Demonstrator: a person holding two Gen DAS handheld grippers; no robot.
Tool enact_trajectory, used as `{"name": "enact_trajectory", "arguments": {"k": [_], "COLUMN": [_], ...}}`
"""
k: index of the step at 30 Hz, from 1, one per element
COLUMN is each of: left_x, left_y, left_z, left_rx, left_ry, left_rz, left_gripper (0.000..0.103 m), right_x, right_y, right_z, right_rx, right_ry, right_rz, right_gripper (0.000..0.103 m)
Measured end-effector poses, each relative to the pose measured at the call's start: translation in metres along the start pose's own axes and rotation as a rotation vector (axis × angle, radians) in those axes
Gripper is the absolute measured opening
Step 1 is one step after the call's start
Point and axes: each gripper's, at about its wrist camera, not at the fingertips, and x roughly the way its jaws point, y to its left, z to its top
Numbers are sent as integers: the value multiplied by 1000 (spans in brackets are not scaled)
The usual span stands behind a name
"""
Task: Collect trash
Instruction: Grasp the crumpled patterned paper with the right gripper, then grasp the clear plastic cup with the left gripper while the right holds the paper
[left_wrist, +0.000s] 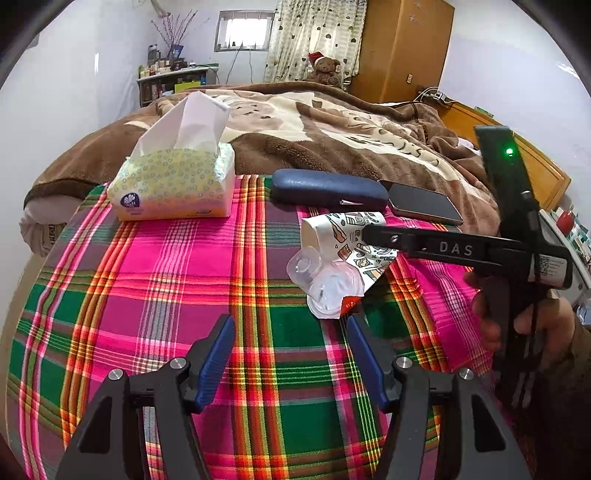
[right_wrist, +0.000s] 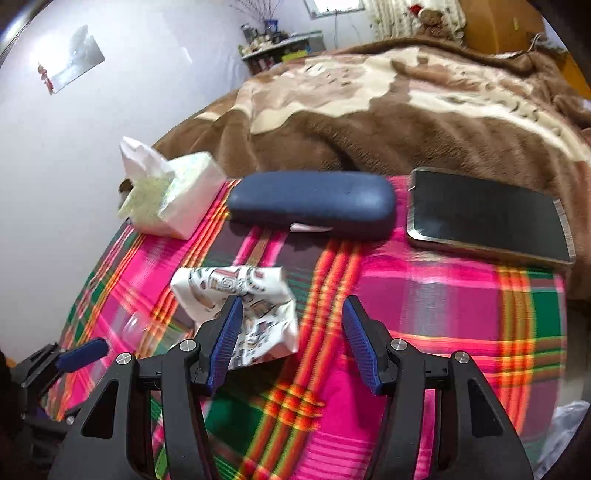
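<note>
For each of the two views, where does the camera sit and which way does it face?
Left wrist: on the left gripper, angled down across the plaid cloth toward the bed; shows its open fingers, the right gripper and a hand.
Right wrist: on the right gripper, facing the bed, fingers open; left gripper at lower left.
Shared: crumpled cup, tissue pack, blue case, phone.

Daylight came from a small window (left_wrist: 243, 31) far ahead of the left gripper (left_wrist: 291, 363), its panes blown out white. The room was evenly bright, shadows soft. The left wrist view was sharp; the right wrist view was smeared by motion blur, worst on the plaid cloth (right_wrist: 424, 295) ahead of the right gripper (right_wrist: 291, 345). Both views bowed at dark, vignetted corners.
</note>
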Motion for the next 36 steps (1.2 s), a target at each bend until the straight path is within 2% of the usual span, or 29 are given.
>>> {"name": "enact_trajectory", "arguments": {"k": [3, 4, 5, 8, 14, 20, 23, 28, 33, 34, 35, 36], "left_x": [3, 3, 3, 4, 1, 3, 7, 23, 37, 39, 40, 41], "left_y": [1, 2, 2, 3, 0, -10, -16, -28, -28, -27, -26, -25], "left_z": [0, 0, 0, 1, 2, 3, 4, 9, 14, 15, 15, 16], "left_rx": [-2, -5, -7, -11, -9, 7, 12, 39, 15, 7, 1, -7], "left_ry": [4, 4, 5, 4, 0, 3, 2, 15, 31, 27, 27, 29], "left_rz": [1, -1, -1, 0, -5, -17, -41, -13, -26, -34, -39, -41], "left_gripper": [62, 62, 62, 62, 62, 62, 62, 62, 62, 57, 47, 44], "right_x": [1, 0, 0, -1, -20, -41, -43, -46, -48, -49, -49, -50], "right_y": [1, 1, 2, 3, 1, -10, -15, -27, -36, -37, -38, -38], "right_z": [-3, -4, -5, -9, -11, -7, -8, -10, -13, -14, -15, -16], "right_rx": [7, 13, 20, 37, 15, -49, -102, -108, -67, -60, -54, -50], "right_ry": [-2, -10, -5, 3, -31, -10, 38, 59, 46, 41, 37, 33], "right_rz": [13, 13, 24, 63, 26, -98, -182, -208, -171, -164, -158, -153], "right_gripper": [56, 50, 30, 24, 22, 22, 21, 18, 16, 16, 16, 16]}}
